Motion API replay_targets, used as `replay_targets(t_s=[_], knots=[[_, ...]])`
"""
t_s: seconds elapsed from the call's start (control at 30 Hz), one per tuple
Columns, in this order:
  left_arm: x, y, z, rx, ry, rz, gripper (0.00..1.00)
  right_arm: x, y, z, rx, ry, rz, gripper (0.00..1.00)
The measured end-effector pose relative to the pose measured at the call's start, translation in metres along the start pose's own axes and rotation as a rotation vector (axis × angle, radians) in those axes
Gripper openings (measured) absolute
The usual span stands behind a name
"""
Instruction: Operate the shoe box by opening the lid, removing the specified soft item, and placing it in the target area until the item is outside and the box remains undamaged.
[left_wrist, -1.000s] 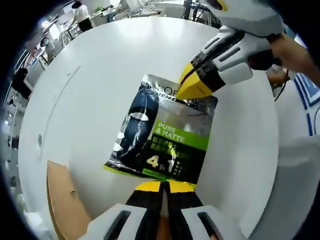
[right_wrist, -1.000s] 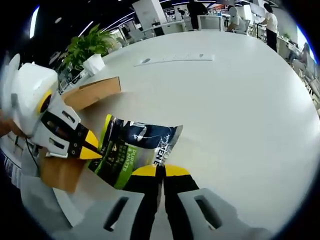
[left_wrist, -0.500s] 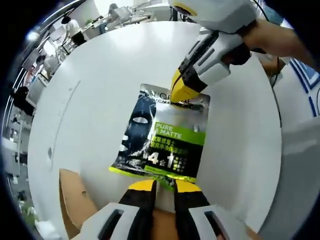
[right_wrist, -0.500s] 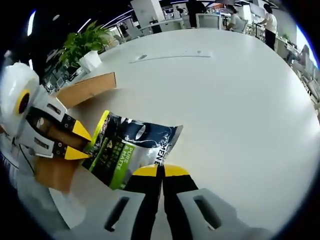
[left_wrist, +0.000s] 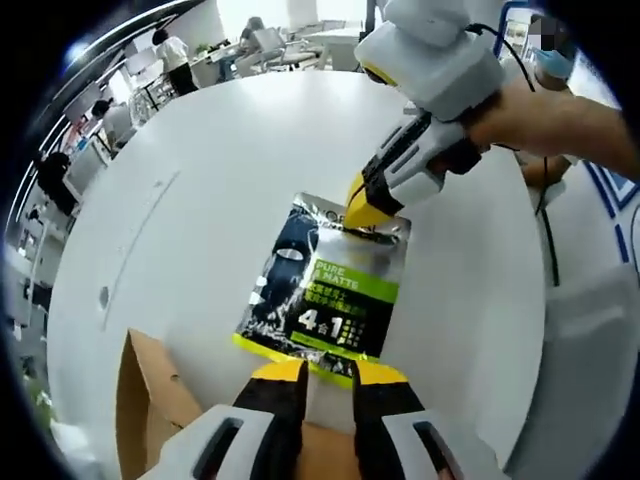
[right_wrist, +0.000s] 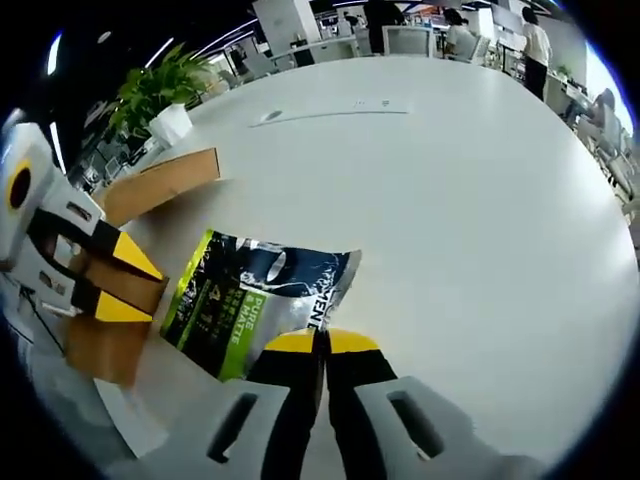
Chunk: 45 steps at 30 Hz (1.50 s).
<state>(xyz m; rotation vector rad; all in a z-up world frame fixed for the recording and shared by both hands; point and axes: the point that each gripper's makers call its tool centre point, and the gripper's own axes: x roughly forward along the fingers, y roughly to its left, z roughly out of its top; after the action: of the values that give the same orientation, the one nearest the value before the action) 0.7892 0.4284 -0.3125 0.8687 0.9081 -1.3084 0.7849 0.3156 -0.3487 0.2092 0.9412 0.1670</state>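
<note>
In the left gripper view, a flat, glossy foil packet (left_wrist: 330, 292) lay on a smooth white round table (left_wrist: 200, 220), dark blue-black down one side with a bright green band reading "PURE & MATTE" and a large "4" and "1" below it, its surface crinkled and catching the light. The left gripper (left_wrist: 325, 372) rose from the bottom with its yellow-tipped black jaws standing apart, a clear gap between them, just short of the packet's near edge and not touching it. The right gripper (left_wrist: 368, 208), a white plastic body with yellow tips held by a person's hand (left_wrist: 520, 105), pinched the packet's far top edge with its jaws closed on the foil. A plain brown cardboard box (left_wrist: 150, 400) showed at the lower left (only an open flap and part of a wall could be made out). In the right gripper view, the same packet (right_wrist: 255, 300) lay outside the box on the table (right_wrist: 450, 200), one corner under the right gripper (right_wrist: 322, 342), whose yellow tips met tightly over it. The left gripper (right_wrist: 125, 285) stood at the left with its jaws spread, in front of the cardboard box (right_wrist: 160, 180), and a potted plant (right_wrist: 160, 95) stood beyond.
</note>
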Motion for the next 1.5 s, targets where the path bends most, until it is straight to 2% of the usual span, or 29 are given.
replay_targets(t_s=[0.23, 0.33, 0.53, 0.6, 0.67, 0.83, 1.0, 1.1, 1.4, 1.5], knots=[[-0.009, -0.002, 0.004, -0.038, -0.039, -0.011, 0.19, -0.004, 0.0, -0.002, -0.017, -0.006, 0.006, 0.11], [-0.017, -0.004, 0.007, -0.07, -0.081, -0.02, 0.2, -0.007, -0.003, -0.001, -0.05, -0.024, -0.014, 0.15], [-0.029, -0.005, 0.004, -0.098, -0.108, -0.021, 0.21, -0.008, -0.009, 0.002, -0.073, -0.032, -0.007, 0.2], [-0.034, -0.007, 0.004, -0.11, -0.128, -0.022, 0.23, -0.023, 0.003, 0.0, -0.092, -0.047, -0.001, 0.22], [-0.04, -0.009, 0.006, -0.126, -0.16, -0.028, 0.23, -0.023, 0.002, 0.002, -0.107, -0.057, 0.003, 0.26], [-0.051, -0.009, 0.003, -0.149, -0.194, -0.026, 0.27, -0.029, 0.003, 0.002, -0.148, -0.069, 0.002, 0.32], [-0.067, -0.011, 0.001, -0.194, -0.25, -0.032, 0.3, -0.048, 0.02, 0.003, -0.153, -0.103, 0.043, 0.36], [-0.075, -0.013, -0.004, -0.212, -0.268, -0.042, 0.31, -0.051, 0.016, 0.01, -0.152, -0.125, 0.055, 0.4], [-0.104, -0.014, -0.022, -0.274, -0.362, -0.026, 0.39, -0.086, 0.05, 0.014, -0.202, -0.167, 0.094, 0.47], [-0.112, -0.014, -0.031, -0.288, -0.382, -0.013, 0.44, -0.089, 0.06, 0.013, -0.216, -0.177, 0.111, 0.49]])
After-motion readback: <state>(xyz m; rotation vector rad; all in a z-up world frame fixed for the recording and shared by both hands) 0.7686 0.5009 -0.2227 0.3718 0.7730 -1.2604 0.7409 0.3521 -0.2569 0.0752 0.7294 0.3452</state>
